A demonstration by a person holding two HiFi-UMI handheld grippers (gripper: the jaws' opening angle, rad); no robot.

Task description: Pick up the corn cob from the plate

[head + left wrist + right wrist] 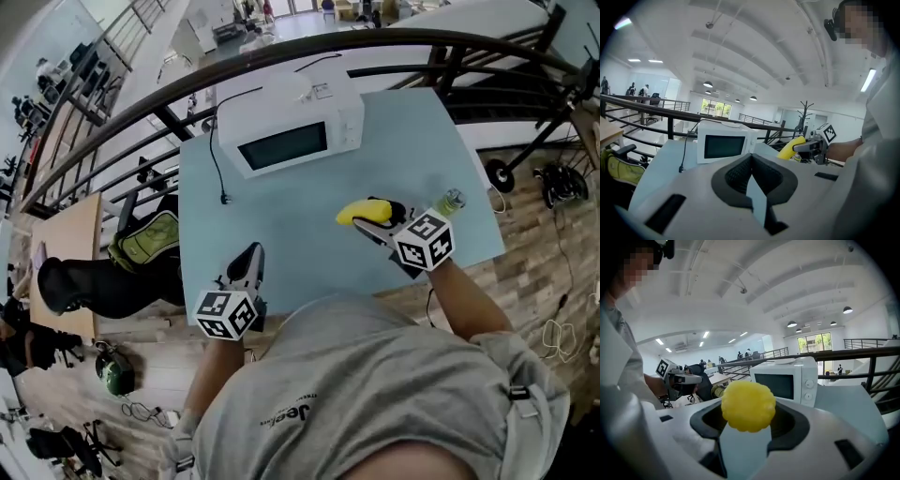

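Pale-blue table (309, 225) bearing microwave (291, 141). In front of the microwave: right tongs (372, 223) clamped on corn cob (356, 212); left tongs (251, 258) together, empty. We judge the rounded, end-held cob may pivot loose.

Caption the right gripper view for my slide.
Right gripper holds a yellow corn cob end-on, white microwave on the table behind.

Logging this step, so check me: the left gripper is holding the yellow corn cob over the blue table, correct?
Not quite. The right gripper is holding the corn cob over the blue table, as the right gripper view shows. The left gripper is empty.
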